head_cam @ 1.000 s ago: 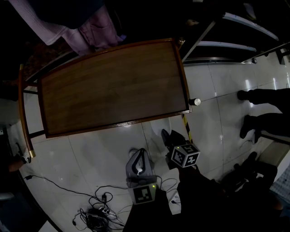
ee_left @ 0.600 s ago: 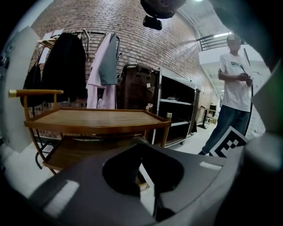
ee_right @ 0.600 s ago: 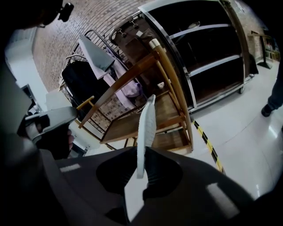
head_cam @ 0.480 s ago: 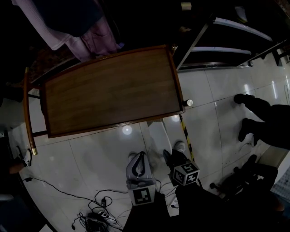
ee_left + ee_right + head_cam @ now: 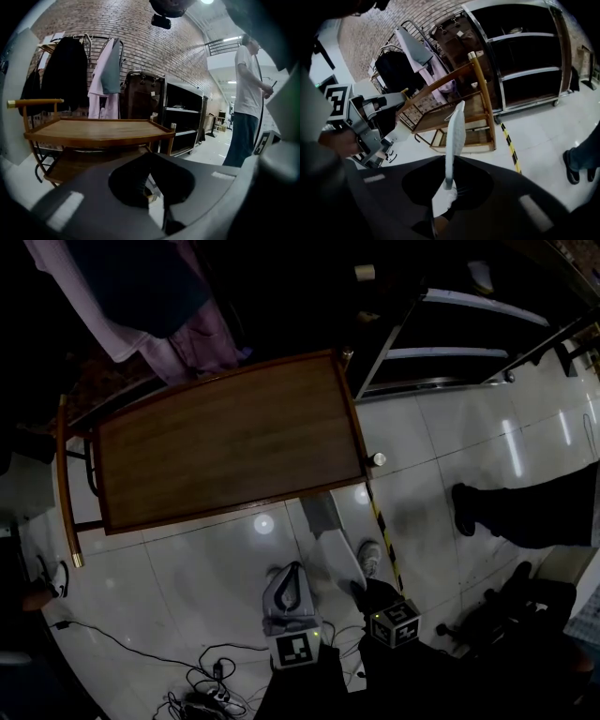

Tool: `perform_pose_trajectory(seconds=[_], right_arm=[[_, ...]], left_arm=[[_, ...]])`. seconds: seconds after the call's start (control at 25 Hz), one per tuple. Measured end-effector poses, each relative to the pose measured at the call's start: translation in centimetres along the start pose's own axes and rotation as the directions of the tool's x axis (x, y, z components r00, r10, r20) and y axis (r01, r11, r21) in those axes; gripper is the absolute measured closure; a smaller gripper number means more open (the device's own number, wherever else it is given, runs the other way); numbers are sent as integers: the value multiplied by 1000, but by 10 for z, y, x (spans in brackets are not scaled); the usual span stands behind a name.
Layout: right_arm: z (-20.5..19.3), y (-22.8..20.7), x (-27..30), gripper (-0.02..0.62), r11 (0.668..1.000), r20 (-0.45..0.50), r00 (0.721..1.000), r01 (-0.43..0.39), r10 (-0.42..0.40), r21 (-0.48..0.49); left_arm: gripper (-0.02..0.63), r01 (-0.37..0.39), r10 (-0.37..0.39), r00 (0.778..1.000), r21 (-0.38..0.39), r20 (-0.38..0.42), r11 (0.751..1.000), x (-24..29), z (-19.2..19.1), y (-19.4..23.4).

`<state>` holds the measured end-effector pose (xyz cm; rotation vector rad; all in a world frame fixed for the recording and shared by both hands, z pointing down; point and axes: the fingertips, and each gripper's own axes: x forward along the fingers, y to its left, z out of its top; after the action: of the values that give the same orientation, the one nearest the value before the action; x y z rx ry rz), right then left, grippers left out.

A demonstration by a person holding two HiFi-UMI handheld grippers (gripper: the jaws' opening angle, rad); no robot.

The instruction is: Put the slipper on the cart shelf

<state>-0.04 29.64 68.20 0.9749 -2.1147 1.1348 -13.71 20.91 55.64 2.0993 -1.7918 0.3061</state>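
Observation:
The wooden cart (image 5: 225,442) stands ahead, its top shelf (image 5: 93,129) bare, with a lower shelf (image 5: 79,166) beneath. My right gripper (image 5: 449,183) is shut on a pale grey slipper (image 5: 454,136) that stands up on edge from the jaws, in front of the cart's corner post (image 5: 480,84). From the head view, the slipper (image 5: 330,542) hangs over the floor just short of the cart's near edge, ahead of the right gripper (image 5: 370,594). The left gripper (image 5: 289,582) is beside it, its dark fingers meeting at the tips with nothing between them (image 5: 151,161).
A clothes rack (image 5: 105,70) with hanging garments stands behind the cart. A black metal shelf unit (image 5: 525,56) is on its right. A person (image 5: 246,93) stands on the right, legs (image 5: 506,512) close by. Cables (image 5: 206,681) lie on the tiles, and striped floor tape (image 5: 382,531) runs from the cart corner.
The right gripper has drawn back toward me with the slipper. The cart sits a little farther up in the head view. The person's legs at the right have moved.

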Motion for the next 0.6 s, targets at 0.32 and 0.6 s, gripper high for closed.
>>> perform_pose_trajectory(seconds=[0.32, 0.6], right_arm=[[-4, -13, -35, 557, 993, -20, 996, 91, -90, 74], [-16, -32, -65, 557, 971, -18, 984, 178, -177, 158]], left_arm=[[589, 40, -41, 999, 45, 10, 998, 3, 6, -7], [589, 100, -100, 995, 84, 6, 991, 12, 13, -27]])
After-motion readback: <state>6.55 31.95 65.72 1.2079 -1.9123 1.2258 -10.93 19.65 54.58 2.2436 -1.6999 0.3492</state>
